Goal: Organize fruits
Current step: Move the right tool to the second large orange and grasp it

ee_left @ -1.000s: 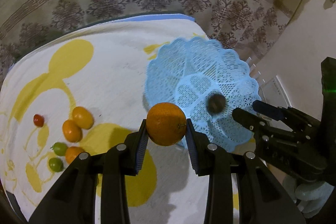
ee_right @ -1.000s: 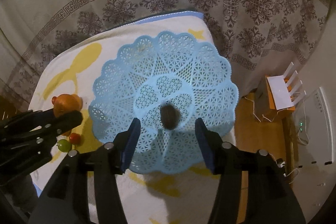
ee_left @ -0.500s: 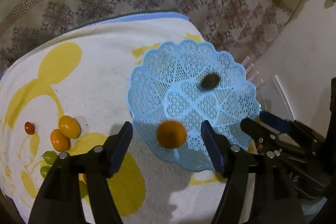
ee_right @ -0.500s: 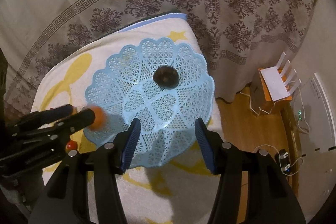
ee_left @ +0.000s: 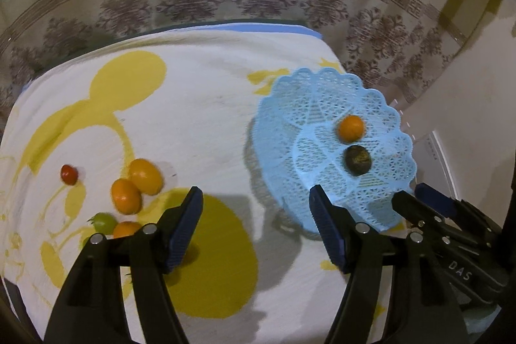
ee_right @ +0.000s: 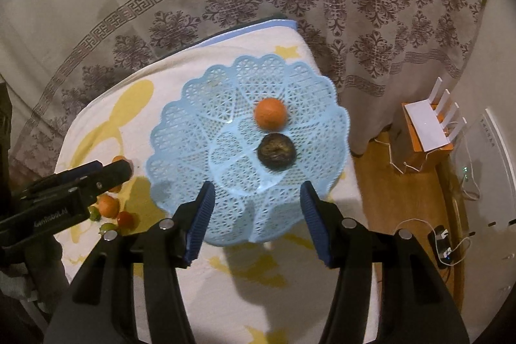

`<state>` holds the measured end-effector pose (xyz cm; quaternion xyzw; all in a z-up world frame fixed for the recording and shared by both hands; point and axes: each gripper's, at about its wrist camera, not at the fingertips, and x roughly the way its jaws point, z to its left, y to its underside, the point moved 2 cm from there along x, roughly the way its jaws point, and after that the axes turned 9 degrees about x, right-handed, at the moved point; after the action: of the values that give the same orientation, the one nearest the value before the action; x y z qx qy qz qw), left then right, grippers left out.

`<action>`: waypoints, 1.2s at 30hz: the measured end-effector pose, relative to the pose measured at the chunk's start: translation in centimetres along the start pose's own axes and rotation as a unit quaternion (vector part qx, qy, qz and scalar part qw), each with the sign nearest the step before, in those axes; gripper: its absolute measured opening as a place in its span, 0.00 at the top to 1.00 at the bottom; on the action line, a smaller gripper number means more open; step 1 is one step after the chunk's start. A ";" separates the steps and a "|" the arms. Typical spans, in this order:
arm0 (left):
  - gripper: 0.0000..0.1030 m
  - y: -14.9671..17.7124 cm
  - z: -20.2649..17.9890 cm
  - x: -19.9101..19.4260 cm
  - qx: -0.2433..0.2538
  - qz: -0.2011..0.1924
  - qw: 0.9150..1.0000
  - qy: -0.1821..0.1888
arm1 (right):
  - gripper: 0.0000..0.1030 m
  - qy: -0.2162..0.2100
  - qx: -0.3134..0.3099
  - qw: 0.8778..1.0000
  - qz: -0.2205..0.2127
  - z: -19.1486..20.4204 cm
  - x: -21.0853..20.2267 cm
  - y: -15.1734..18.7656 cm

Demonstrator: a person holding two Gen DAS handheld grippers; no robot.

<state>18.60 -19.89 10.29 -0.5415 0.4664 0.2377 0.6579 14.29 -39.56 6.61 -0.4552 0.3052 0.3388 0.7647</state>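
Resting in the light blue lattice basket (ee_left: 325, 124), the orange (ee_left: 351, 128) now lies just beyond the dark brown fruit (ee_left: 356, 160), the two nearly touching; a second ago this orange was clamped between the left gripper's pads at the basket's near rim, and half a second ago it was dropping onto that rim. The left gripper (ee_left: 254, 229) stands wide with nothing between its blue pads, over the white-and-yellow cloth (ee_left: 200, 124) to the left of the basket, whereas earlier it was narrow around the orange. In its view the basket has shifted to the right. The dark fruit, which sat further left in the basket before, now lies toward the right side. The right gripper (ee_right: 256, 220) hovers at the basket's near edge, its jaws opening, wider than a second ago, with only the basket's rim seen between them and no fruit held. On the cloth at the left the remaining fruits stay where they were: two small oranges (ee_left: 135, 186), a red cherry tomato (ee_left: 69, 174) and a green tomato (ee_left: 104, 222).
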 end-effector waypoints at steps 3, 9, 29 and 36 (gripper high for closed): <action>0.34 0.7 1.5 -0.7 -0.014 -0.001 1.000 -0.006 | 0.42 -0.003 -0.007 1.000 0.000 1.1 -0.2 0.6; 0.34 2.5 5.3 -2.2 -0.040 -0.001 0.999 -0.023 | 0.42 -0.008 -0.016 1.000 0.004 3.2 -0.3 1.9; 0.34 11.0 18.2 -4.4 -0.099 0.035 0.992 -0.065 | 0.42 -0.034 -0.083 0.995 0.044 14.9 2.6 7.3; 0.34 12.6 20.2 -3.9 -0.092 0.052 0.992 -0.061 | 0.42 -0.042 -0.108 0.991 0.068 19.0 5.4 8.6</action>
<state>13.76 3.53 7.04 -0.5595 0.4289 0.3462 0.6190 13.56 -18.03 5.82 -0.4988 0.2649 0.4402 0.6980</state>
